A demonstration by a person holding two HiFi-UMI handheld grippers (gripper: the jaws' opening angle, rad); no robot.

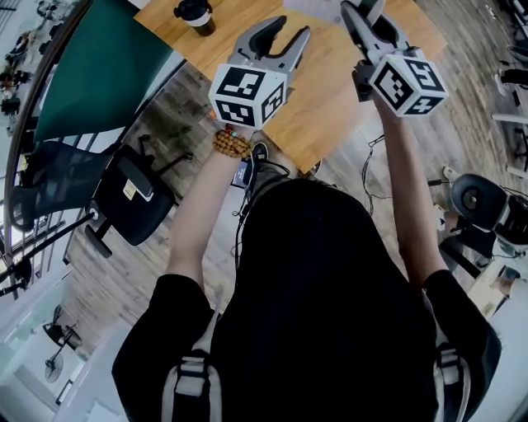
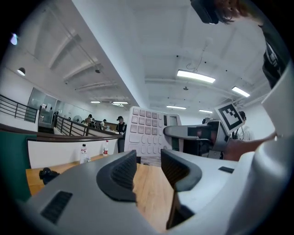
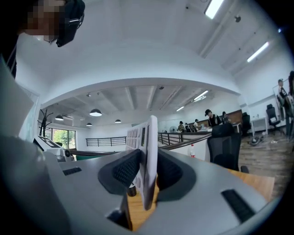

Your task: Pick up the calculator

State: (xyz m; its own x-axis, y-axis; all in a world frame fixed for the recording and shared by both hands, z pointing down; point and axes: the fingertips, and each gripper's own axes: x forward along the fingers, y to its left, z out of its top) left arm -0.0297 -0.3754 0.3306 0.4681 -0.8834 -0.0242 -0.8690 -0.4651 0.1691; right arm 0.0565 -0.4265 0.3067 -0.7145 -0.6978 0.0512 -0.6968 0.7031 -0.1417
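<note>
Head view: left hand-held gripper (image 1: 290, 31) and right hand-held gripper (image 1: 365, 10) hover over the tabletop (image 1: 330, 91), near its front edge. Left gripper view: the left gapes empty (spare, I judge). Right gripper view: the right clamps the calculator (image 3: 149, 137) edge-on, airborne, its thin body suiting the pads.

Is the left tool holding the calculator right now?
No, the left tool is open and empty; the calculator sits clamped in the right tool.

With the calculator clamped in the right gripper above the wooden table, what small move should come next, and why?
Probably just steady the right gripper level, without loosening. The calculator stands on edge between its jaws, pinched only near one end, clear of the table. The left gripper is open and empty.
</note>
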